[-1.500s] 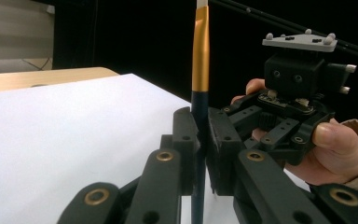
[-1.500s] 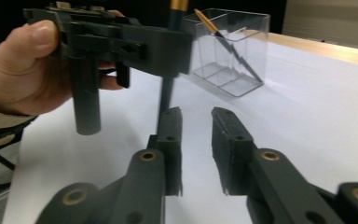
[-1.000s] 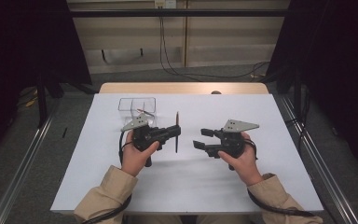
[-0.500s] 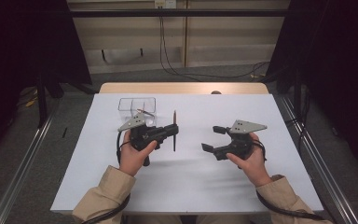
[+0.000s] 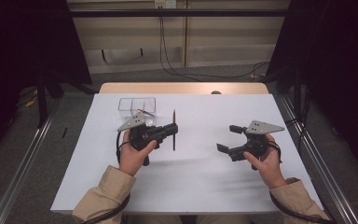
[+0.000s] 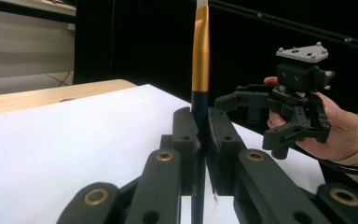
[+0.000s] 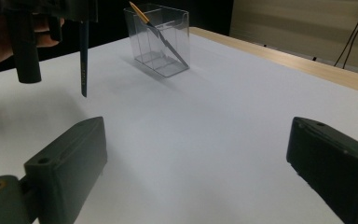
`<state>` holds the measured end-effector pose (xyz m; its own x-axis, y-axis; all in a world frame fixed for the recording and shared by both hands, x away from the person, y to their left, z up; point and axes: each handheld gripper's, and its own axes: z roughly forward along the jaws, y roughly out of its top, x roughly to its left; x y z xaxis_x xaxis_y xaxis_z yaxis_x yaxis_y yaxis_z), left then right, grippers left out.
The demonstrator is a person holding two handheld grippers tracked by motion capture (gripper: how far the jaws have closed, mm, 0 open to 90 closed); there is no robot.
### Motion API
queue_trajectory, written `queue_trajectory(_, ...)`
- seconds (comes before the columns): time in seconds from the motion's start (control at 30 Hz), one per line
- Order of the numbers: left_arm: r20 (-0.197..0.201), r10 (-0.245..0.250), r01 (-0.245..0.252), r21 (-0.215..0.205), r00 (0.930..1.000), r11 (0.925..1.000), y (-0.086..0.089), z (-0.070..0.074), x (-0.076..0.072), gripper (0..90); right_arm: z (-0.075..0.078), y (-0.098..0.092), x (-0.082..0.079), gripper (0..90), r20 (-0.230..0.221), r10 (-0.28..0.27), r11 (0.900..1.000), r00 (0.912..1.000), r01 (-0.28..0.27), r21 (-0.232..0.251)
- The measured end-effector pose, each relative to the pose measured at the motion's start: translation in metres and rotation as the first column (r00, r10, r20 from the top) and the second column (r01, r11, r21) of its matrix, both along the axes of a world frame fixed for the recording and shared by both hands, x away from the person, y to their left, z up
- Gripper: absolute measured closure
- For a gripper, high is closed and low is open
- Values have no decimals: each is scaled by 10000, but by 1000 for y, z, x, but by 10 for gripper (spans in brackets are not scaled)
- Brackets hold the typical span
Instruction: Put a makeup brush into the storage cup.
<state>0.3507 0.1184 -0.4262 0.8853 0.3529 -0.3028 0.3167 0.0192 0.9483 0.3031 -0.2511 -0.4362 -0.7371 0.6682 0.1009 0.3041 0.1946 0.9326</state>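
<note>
My left gripper [image 5: 168, 131] is shut on a thin pencil [image 5: 174, 127] with a dark lower part and a gold upper part, held upright just above the white tabletop. In the left gripper view the pencil [image 6: 200, 56] rises between the closed jaws. My right gripper [image 5: 229, 138] stands apart to the right; its jaws have just been opening and nothing is between them. The right gripper view shows them spread wide over bare table, with the pencil [image 7: 83, 56] hanging at the upper left. A clear box [image 5: 137, 105] behind the left gripper holds another pencil [image 7: 156, 30] leaning inside.
White paper covers the table [image 5: 200, 177]; a wooden edge [image 5: 182, 87] runs along its far side. Dark curtains and metal rails flank the table. The person's sleeves come in from the bottom.
The right gripper has drawn away to the right from the pencil and spread its jaws wide. The left gripper keeps hold of the pencil in the same place.
</note>
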Motion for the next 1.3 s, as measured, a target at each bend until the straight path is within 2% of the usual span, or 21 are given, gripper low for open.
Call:
queue_trajectory(0.4, 50, 74, -74, -21, 10000, 10000, 3, 1, 0, 833, -3, -21, -8, 27, -100, -235, 9997, 9997, 234, -29)
queue_trajectory(1.3, 158, 341, -339, -99, 9993, 9994, 10, 3, 3, 833, -4, -44, -24, 26, -17, -432, 9986, 9991, 432, -317)
